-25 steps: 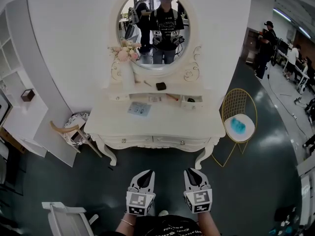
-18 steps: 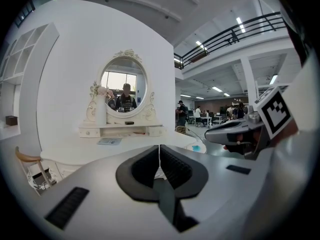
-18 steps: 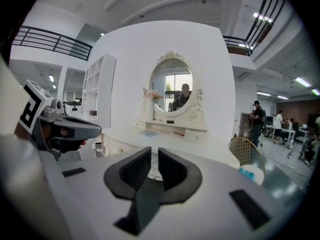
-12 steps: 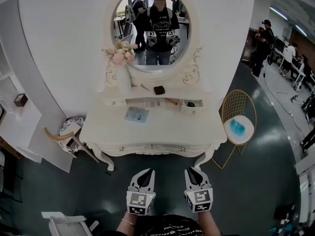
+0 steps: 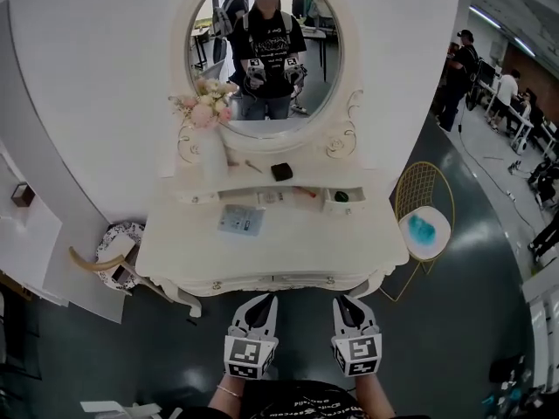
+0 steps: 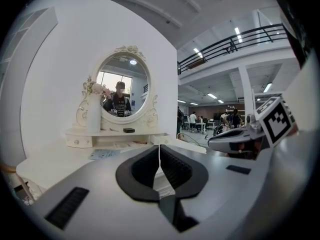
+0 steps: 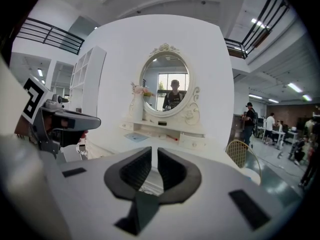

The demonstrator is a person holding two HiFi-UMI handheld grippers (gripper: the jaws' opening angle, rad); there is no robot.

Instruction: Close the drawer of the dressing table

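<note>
White dressing table (image 5: 288,250) stands against a curved white wall (image 5: 105,77), with an oval mirror (image 5: 306,85) rising from the table's back. The mirror shows a person (image 5: 266,46) in a dark top holding both tools.

The task's drawer (image 5: 341,202) is the small one at the right end of the table's raised back shelf. It looks pulled out a little toward the table's front with something dark green inside, though it is small in the head view, so not certain. The long front drawers (image 5: 271,280) under the table's edge look flush.

On the table:
- a white vase (image 5: 212,154) with pink flowers (image 5: 203,110), back left beside the mirror frame
- a small black box (image 5: 281,171), on the shelf at the middle
- a pale blue leaflet (image 5: 242,220), flat on the surface left of centre

A gold wire chair (image 5: 425,186) stands just right of the table, with a blue thing (image 5: 421,227) on its white seat.

The left claw (image 5: 263,301) and right claw (image 5: 344,303) both sit just off the table's front edge over the dark floor (image 5: 454,321). They are side by side and apart from it, pointing at the table.

The left claw's tips meet with nothing between them. The right claw is narrow, a thin slit between the pads, and empty
</note>
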